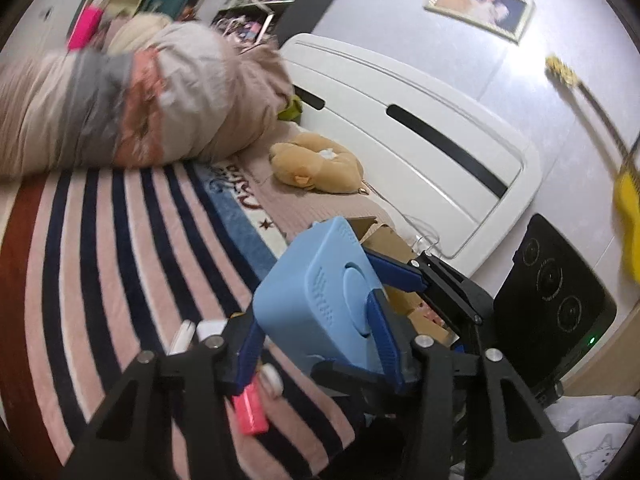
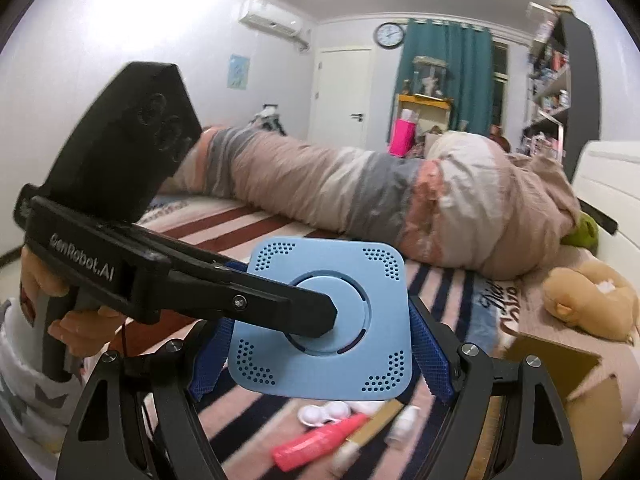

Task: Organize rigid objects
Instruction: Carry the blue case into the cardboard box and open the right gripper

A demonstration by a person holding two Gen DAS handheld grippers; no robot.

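Observation:
A light blue square box (image 1: 320, 292) with perforated corners and a round disc on its face hangs above the striped bed cover (image 1: 120, 240). My left gripper (image 1: 316, 316) is shut on it, one blue finger across the face and the other behind the box. In the right wrist view the same blue box (image 2: 328, 320) fills the middle. My right gripper (image 2: 320, 300) is shut on its left and right edges. The left gripper's black arm (image 2: 256, 300) reaches over the disc. A pink tube (image 2: 320, 440) and small white pieces (image 2: 324, 414) lie on the cover below.
An open cardboard box (image 2: 560, 368) sits on the bed at the right. A tan plush toy (image 1: 316, 168) lies near the white headboard (image 1: 420, 140). A rolled quilt (image 1: 120, 100) runs across the far side. A hand (image 2: 52, 280) grips the left gripper's handle.

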